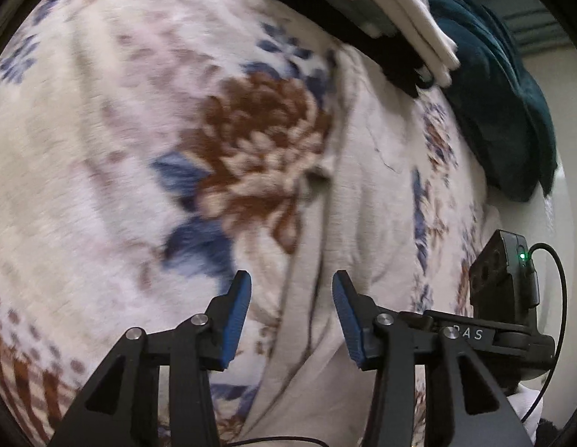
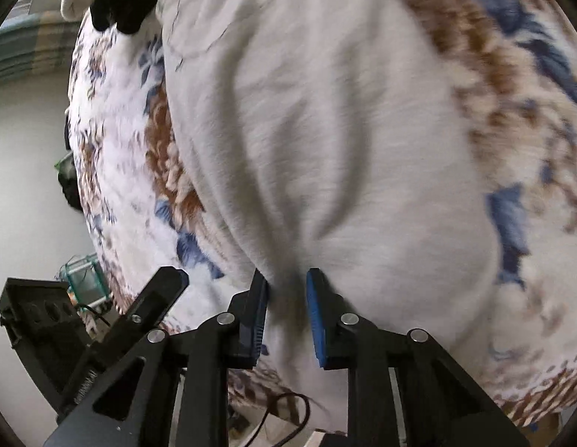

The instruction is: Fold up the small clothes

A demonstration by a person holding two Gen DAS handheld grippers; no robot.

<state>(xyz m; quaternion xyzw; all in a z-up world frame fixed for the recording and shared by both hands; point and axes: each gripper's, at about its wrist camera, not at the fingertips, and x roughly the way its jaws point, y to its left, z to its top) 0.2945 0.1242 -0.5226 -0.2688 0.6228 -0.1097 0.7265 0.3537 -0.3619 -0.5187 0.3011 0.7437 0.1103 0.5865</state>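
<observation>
Your right gripper (image 2: 287, 298) pinched the near edge of the pale garment (image 2: 325, 130); your left gripper (image 1: 292, 313) hung released above it. Garment lay on the floral blanket (image 1: 102, 111), mid-fold. Next probably called for a left regrip, folded stack (image 1: 393, 18) beyond.

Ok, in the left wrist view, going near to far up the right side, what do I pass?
Left gripper → pale garment on the floral blanket → stack of folded clothes, with the teal cloth to its right.
</observation>
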